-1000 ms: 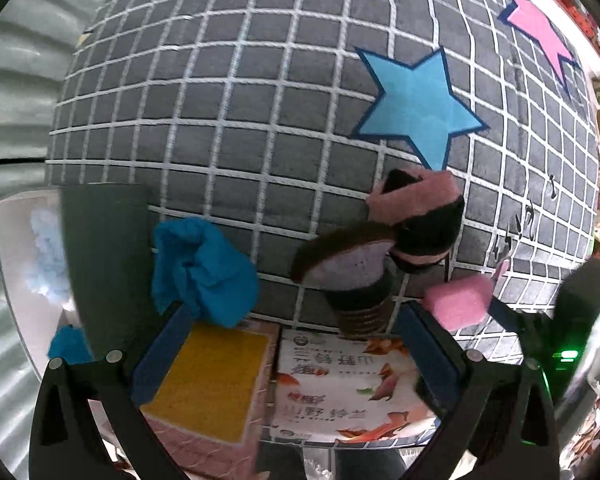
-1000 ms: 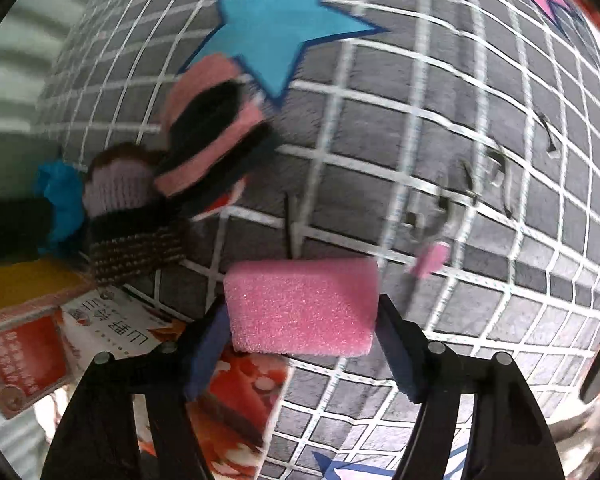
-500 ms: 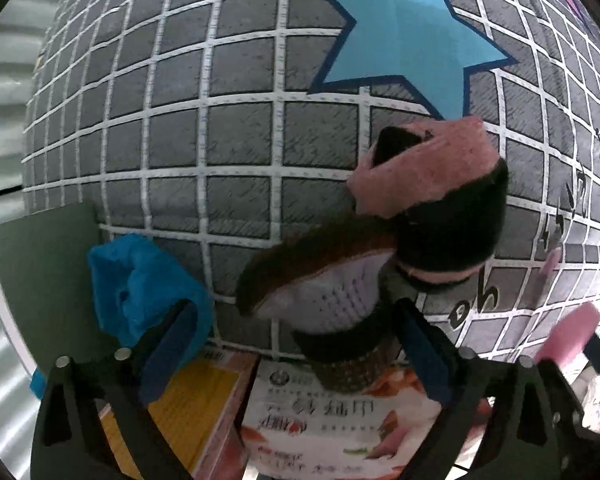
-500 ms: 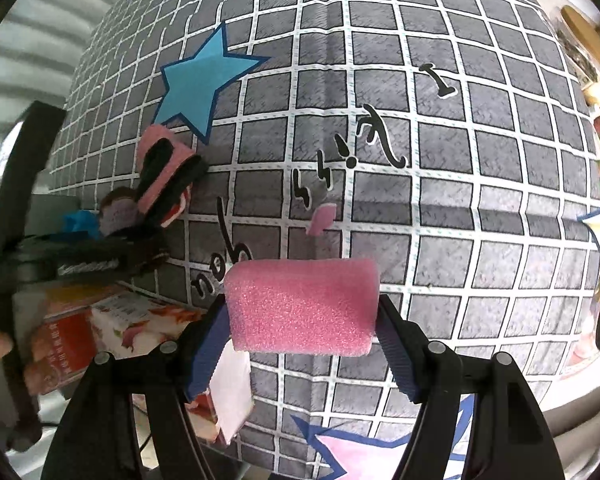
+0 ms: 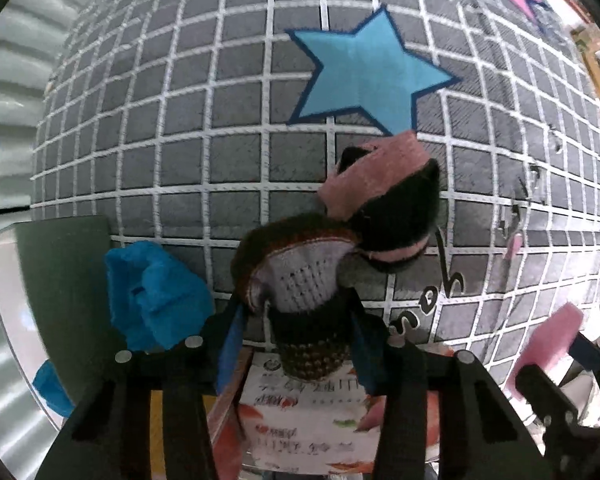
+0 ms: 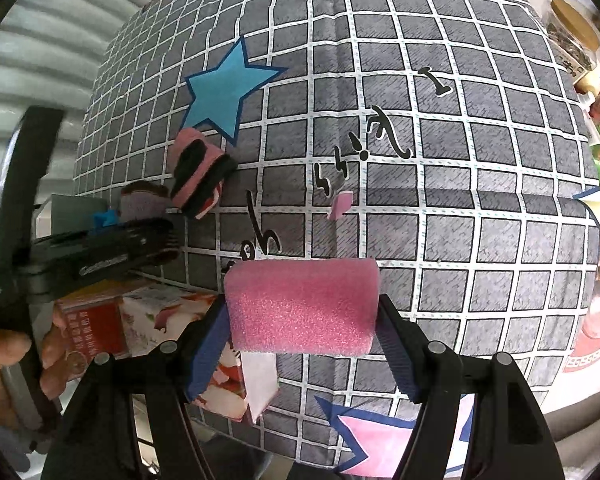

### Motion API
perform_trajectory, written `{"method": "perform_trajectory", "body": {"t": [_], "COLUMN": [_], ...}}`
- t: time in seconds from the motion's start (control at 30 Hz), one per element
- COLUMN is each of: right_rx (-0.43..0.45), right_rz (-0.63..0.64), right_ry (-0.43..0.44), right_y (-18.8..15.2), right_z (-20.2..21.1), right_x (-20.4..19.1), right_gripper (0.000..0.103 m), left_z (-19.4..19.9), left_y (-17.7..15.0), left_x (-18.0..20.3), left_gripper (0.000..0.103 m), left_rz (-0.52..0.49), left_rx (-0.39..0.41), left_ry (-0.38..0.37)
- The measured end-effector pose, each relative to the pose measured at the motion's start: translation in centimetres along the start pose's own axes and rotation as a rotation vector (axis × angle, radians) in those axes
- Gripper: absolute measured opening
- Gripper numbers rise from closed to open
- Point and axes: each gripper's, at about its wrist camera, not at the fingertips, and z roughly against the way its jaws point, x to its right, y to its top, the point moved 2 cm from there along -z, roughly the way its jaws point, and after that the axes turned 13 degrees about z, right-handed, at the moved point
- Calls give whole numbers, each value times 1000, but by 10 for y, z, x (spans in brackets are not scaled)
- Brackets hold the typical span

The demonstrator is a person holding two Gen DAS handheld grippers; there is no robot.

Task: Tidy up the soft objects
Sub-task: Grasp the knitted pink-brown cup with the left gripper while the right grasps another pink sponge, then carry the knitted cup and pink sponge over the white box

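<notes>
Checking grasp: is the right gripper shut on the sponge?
Shut: both fingers press the pink sponge, held above the grid cloth.

Count: 2 claws, left claw (image 5: 300, 340) and right claw (image 6: 302, 340). Soft stuff: 1 pink sponge block (image 6: 302, 306), 1 small pink scrap (image 6: 340, 205), 1 knitted brown/lilac piece (image 5: 300, 280), 1 pink-and-black striped piece (image 5: 384, 200), 1 blue cloth wad (image 5: 156, 292). On the grid cloth (image 6: 460, 200): 1 blue star (image 6: 228, 92) fully visible and 3 pink stars partly visible; plus 2 printed boxes, one white (image 5: 300, 428), one red (image 6: 92, 332).
</notes>
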Motion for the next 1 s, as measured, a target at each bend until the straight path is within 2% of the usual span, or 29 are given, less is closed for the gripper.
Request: {"method": "perform_trajectory", "body": {"t": [0.23, 0.47, 0.53, 0.63, 1.0], "right_rx": [13, 30, 41, 57, 122], "right_rz": [2, 45, 74, 116, 201], "right_ry": [-8, -28, -40, -57, -101], "right_y": [-3, 9, 15, 23, 41], "right_z": [10, 16, 20, 25, 46], "right_x": [-7, -29, -39, -55, -109], "right_gripper": [72, 72, 72, 72, 72], "left_z": [42, 87, 98, 96, 124], "left_y": [-17, -37, -38, -36, -39], "left_x": [-5, -20, -34, -60, -112], "left_gripper": [50, 50, 50, 50, 50], "left_rz": [-69, -88, -83, -77, -24], "left_rx": [116, 202, 223, 254, 330], "left_ry": [-12, -23, -21, -22, -59]}}
